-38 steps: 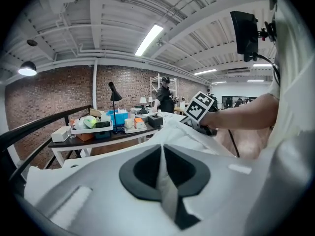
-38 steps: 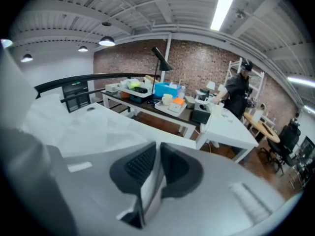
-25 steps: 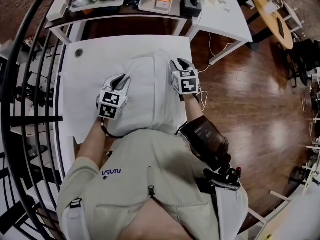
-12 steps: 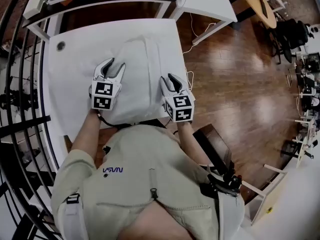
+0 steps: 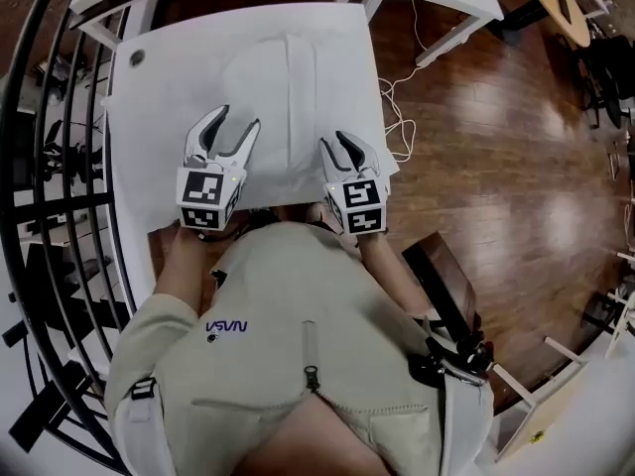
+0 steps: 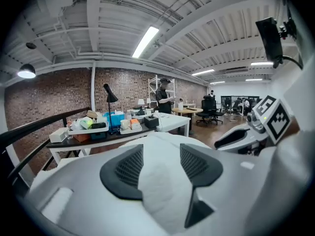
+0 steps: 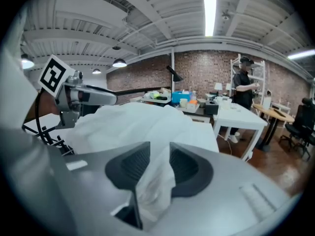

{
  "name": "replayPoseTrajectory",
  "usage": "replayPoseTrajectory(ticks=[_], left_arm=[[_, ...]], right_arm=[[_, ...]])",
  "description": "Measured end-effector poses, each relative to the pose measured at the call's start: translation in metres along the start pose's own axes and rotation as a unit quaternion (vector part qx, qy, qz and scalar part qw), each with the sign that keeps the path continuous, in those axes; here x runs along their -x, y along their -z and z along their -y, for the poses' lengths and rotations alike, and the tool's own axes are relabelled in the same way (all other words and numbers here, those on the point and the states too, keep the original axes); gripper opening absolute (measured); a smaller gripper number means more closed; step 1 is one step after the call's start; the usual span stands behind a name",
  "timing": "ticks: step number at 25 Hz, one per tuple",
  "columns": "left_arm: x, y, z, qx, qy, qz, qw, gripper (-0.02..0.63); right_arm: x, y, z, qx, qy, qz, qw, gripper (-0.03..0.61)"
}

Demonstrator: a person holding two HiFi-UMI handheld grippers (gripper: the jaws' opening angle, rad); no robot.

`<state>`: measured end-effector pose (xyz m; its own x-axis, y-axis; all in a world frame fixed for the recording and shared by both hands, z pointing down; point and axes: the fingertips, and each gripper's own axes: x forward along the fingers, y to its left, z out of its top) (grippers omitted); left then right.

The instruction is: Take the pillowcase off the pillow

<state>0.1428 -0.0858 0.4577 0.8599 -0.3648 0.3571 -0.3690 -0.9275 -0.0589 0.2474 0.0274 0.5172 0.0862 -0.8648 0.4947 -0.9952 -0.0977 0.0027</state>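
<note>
Pillowcase (image 5: 288, 107) lies on the white worktop (image 5: 149, 167). The right gripper (image 5: 337, 147) pinches its near right edge between 2 fingers (image 7: 130, 168). The left gripper (image 5: 238, 122) has just been opening: fingers spread, fabric loose between them.

The right gripper (image 7: 158, 157) was pale grey. Its fingers (image 7: 129, 170) were faced with black ribbed pads, and its cube (image 5: 363, 206) carried black squares on white. Between the fingers sat plain white pillowcase (image 7: 152, 182) cloth, and beyond them lay a white table (image 5: 149, 152). Right of the fingers, the floor (image 5: 476, 167) was glossy reddish-brown wood. Far beyond them stood a red-brown brick wall (image 7: 202, 70). Behind the fingers, the person's top (image 5: 298, 375) was beige with a small dark blue logo.
</note>
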Motion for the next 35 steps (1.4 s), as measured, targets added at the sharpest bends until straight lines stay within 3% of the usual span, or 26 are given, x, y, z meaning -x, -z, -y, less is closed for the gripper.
replayPoseTrajectory(ticks=[8, 12, 16, 19, 21, 23, 26, 30, 35], left_arm=[[0.024, 0.047, 0.062, -0.009, -0.031, -0.081, 0.9962, 0.261], [0.027, 0.078, 0.074, -0.011, -0.021, -0.118, 0.9927, 0.262], [0.014, 0.113, 0.084, -0.053, -0.011, -0.151, 0.987, 0.272], [0.007, 0.123, 0.078, -0.083, -0.019, -0.156, 0.984, 0.203], [0.006, 0.121, 0.075, -0.09, -0.016, -0.154, 0.9838, 0.111], [0.01, 0.114, 0.074, -0.077, -0.007, -0.142, 0.9869, 0.03], [0.016, 0.09, 0.067, -0.05, -0.002, -0.105, 0.9932, 0.017], [0.021, 0.056, 0.043, -0.016, -0.014, -0.06, 0.9979, 0.017], [0.023, 0.045, 0.019, 0.022, -0.016, -0.034, 0.9991, 0.017]], right_arm=[[0.005, 0.027, -0.009, 0.011, -0.08, -0.008, 0.997, 0.17], [0.009, 0.031, -0.032, 0.023, -0.099, -0.018, 0.995, 0.173], [0.007, 0.044, -0.054, 0.033, -0.111, -0.05, 0.992, 0.173], [-0.002, 0.06, -0.067, 0.063, -0.11, -0.078, 0.989, 0.173], [-0.014, 0.07, -0.072, 0.094, -0.097, -0.092, 0.987, 0.173], [-0.022, 0.073, -0.067, 0.115, -0.074, -0.095, 0.986, 0.111], [-0.015, 0.056, -0.05, 0.115, -0.036, -0.073, 0.99, 0.032], [0.011, 0.03, -0.026, 0.118, 0.028, -0.036, 0.992, 0.02], [0.029, 0.032, 0.019, 0.104, 0.108, -0.05, 0.987, 0.011]])
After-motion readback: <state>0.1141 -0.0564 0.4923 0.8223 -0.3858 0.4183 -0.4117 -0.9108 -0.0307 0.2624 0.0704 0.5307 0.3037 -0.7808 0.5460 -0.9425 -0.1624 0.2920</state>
